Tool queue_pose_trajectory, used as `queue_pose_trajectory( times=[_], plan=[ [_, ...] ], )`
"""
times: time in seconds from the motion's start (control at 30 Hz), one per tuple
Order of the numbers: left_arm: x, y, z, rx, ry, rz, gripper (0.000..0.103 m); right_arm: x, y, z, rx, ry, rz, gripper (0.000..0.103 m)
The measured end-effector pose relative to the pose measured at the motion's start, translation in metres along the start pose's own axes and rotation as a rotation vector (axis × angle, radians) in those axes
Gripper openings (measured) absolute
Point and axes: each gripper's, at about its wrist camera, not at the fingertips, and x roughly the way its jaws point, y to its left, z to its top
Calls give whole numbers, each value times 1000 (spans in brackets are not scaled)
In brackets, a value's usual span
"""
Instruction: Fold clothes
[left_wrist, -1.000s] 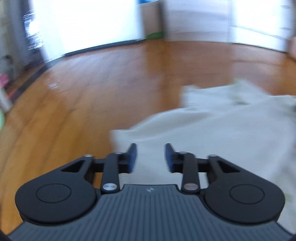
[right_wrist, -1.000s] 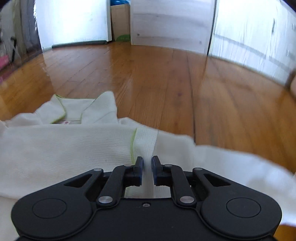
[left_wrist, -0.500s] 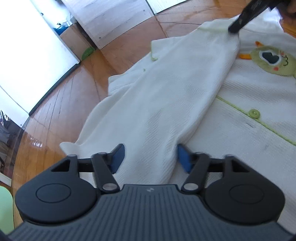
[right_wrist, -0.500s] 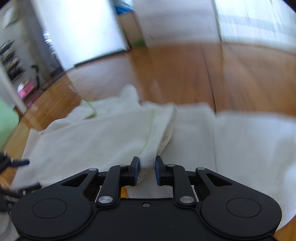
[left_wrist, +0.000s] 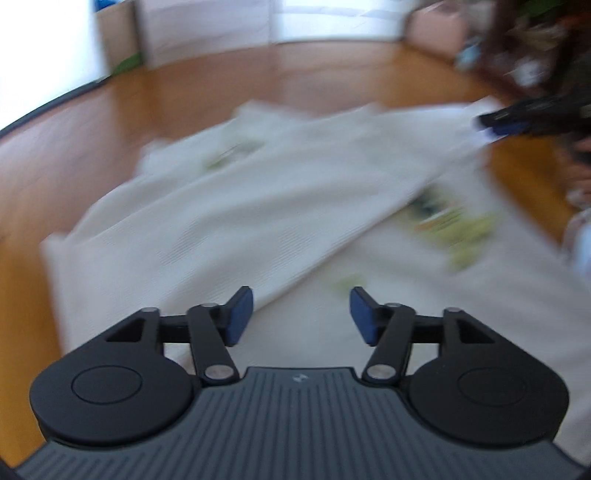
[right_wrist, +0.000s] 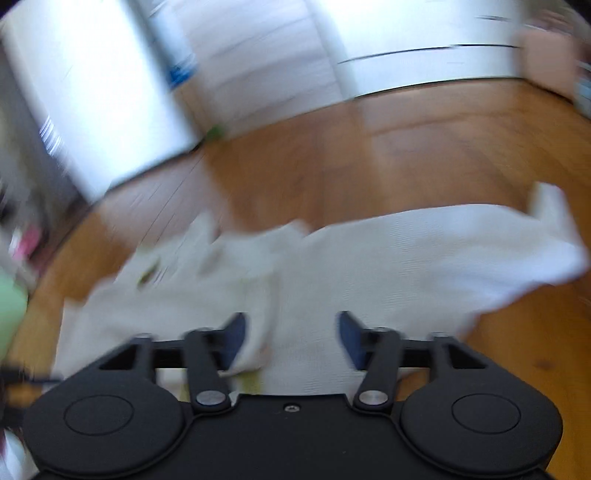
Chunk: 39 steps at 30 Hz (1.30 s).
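A white child's garment (left_wrist: 236, 221) with green trim and a green cartoon print (left_wrist: 454, 221) lies spread on the wooden floor (left_wrist: 332, 77). One sleeve is folded across its front. My left gripper (left_wrist: 301, 314) hovers over the lower part, jaws opening, nothing between the pads. In the right wrist view the same garment (right_wrist: 406, 258) fills the middle. My right gripper (right_wrist: 291, 336) is opening above it; the sleeve cuff (right_wrist: 255, 354) lies loose beside the left pad, no longer pinched. The right gripper (left_wrist: 517, 122) also shows at the upper right of the left wrist view.
Wooden floor (right_wrist: 369, 155) surrounds the garment. White doors and walls (right_wrist: 110, 92) stand at the back, with a cardboard box (left_wrist: 116, 40) by them. A green object (right_wrist: 9, 317) sits at the left edge. Part of a person (left_wrist: 580, 206) is at the right edge.
The right gripper carried the sleeve cuff across the garment, then opened and let it go. The left gripper opened wider and swung over the garment. Both views are now blurred by motion.
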Motion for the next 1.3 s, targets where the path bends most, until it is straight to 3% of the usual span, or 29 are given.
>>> queue_pose_trajectory(
  times=[0.13,0.27,0.43,0.47,0.6,0.7,0.87,0.93,0.97,1.0,1.03,1.07,1.17,1.3],
  plan=[
    [23,-52,41,26,-38,-37,63,-15,-61,16,210,-8,-159,65],
    [52,-96,68,-60,-47,-65,62,-10,-113,20,476,44,-129,67],
    [84,-136,87,-147,-5,-143,61,-8,-136,22,608,11,-139,73],
    [89,-140,89,-163,8,-143,61,-8,-140,24,631,0,-144,74],
    [101,-144,94,-222,36,-144,61,6,-161,32,691,-20,-133,93],
    [99,-134,87,-245,31,-144,61,19,-171,24,763,10,-116,93],
    [90,-109,66,-266,-4,-169,61,17,-172,27,781,-115,-94,93],
    [90,-99,63,-284,7,-135,60,23,-174,34,753,-109,-85,86],
    [90,-95,62,-292,10,-118,59,30,-175,38,734,-90,-66,72],
    [91,-92,62,-300,11,-100,58,36,-176,42,715,-70,-46,51],
    [91,-88,63,-311,10,-86,57,41,-174,45,696,-53,-33,18],
    [91,-85,64,-325,6,-75,55,45,-170,47,677,-39,-25,10],
    [85,-74,67,-385,-23,-59,53,39,-126,59,512,-85,-15,10],
    [75,-50,64,-468,-53,-38,53,5,-20,71,145,-183,63,10]
  ],
)
